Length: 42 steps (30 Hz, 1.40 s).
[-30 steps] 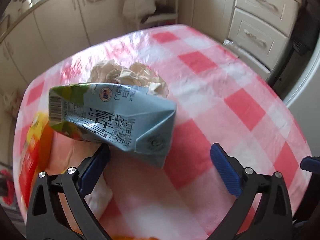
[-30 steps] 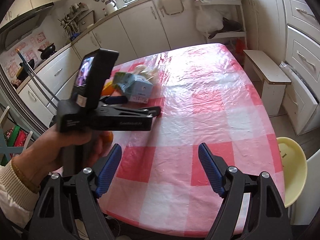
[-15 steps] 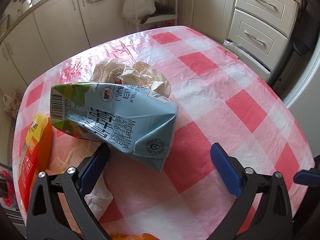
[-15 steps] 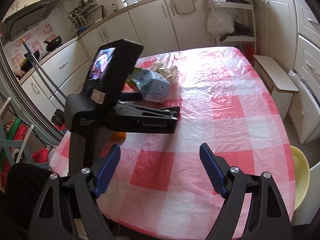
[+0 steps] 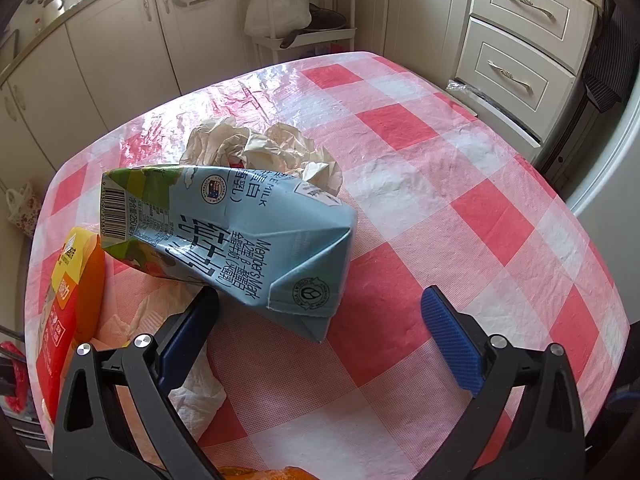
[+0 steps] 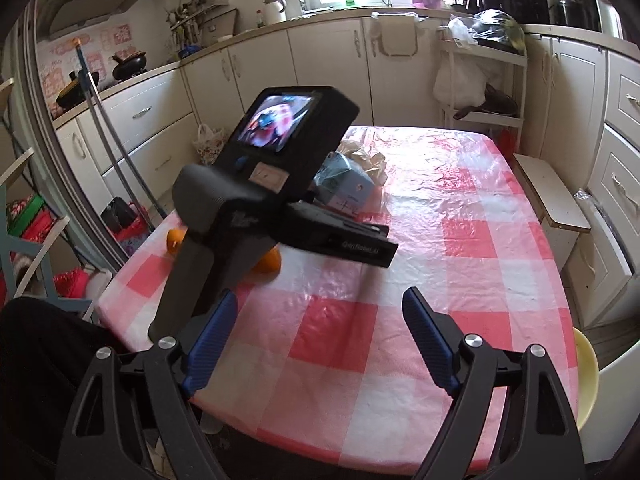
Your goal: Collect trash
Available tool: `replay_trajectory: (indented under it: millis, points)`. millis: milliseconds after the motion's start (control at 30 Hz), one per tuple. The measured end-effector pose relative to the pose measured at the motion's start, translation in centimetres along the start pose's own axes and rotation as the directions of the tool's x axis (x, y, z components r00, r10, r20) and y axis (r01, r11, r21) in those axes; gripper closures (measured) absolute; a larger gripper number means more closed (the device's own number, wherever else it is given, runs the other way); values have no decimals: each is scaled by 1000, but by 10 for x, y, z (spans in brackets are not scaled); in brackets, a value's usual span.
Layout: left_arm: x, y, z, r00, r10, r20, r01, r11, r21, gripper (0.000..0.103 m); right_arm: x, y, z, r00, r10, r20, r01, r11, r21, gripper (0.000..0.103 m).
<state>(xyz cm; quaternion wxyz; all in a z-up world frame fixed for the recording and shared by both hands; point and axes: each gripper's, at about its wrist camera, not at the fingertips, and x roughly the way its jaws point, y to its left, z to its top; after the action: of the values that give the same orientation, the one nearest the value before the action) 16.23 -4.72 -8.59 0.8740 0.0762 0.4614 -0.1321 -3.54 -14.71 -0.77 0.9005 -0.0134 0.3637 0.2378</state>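
A crushed light-blue milk carton (image 5: 236, 236) lies on its side on the worktop (image 5: 460, 184), which is covered by a red-and-white checked cloth. Its folded end points toward the left gripper (image 5: 316, 320), and its barcode end lies farther away to the left. The left gripper hangs just over it with its blue fingers (image 5: 450, 338) spread wide; the left one sits close under the carton's lower edge, whether touching cannot be told, while the right one stands well apart over bare cloth. Nothing is pressed between them.

Just behind the carton, touching it, lies a wad of crumpled beige paper (image 5: 260, 148). To the carton's left stands a yellow-and-red packet (image 5: 68, 304) at the worktop's edge, and a white tissue (image 5: 196, 388) lies under the left finger. A bit of orange peel (image 5: 260, 473) shows at the bottom edge of the left view.

In the right wrist view, the right gripper (image 6: 316, 340) is over the near part of the worktop, well away from the trash, its fingers (image 6: 428, 340) opening with only cloth between them. Ahead of it the left gripper's black body, with its small lit screen (image 6: 276, 122), points down toward the carton (image 6: 344, 188) and the paper (image 6: 366, 158). Two pieces of orange fruit (image 6: 268, 264) lie on the cloth below that body. A pale yellow stool (image 6: 586, 376) stands beside the worktop at the right.
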Motion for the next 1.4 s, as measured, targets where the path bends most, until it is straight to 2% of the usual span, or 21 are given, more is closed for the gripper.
replay_trajectory:
  millis: [133, 433, 667, 1167, 1267, 1333, 1400]
  points:
    - [0, 0, 0, 1000, 0, 0, 0, 1000, 0, 6, -8, -3, 0, 1000, 0, 26, 0, 1000, -13, 21]
    - [0, 0, 0, 1000, 0, 0, 0, 1000, 0, 6, -14, -14, 0, 999, 28, 46, -30, 999, 38, 20]
    - [0, 0, 0, 1000, 0, 0, 0, 1000, 0, 6, -30, -28, -4, 997, 16, 78, -22, 997, 76, 19]
    - [0, -1, 1, 1000, 11, 0, -11, 1000, -12, 6, -40, -69, -17, 998, 29, 60, -39, 983, 181, 18]
    - [-5, 0, 1, 999, 9, -49, -11, 999, -41, 6, -42, -70, -13, 996, 39, 74, -53, 979, 197, 18]
    - [-37, 0, -2, 998, -36, 52, 39, 998, -57, 6, -41, -68, -9, 995, 51, 83, -67, 977, 200, 18]
    - [-67, 0, -3, 992, -3, 126, 8, 999, -36, 6, -38, -61, -6, 994, 67, 85, -82, 978, 192, 18]
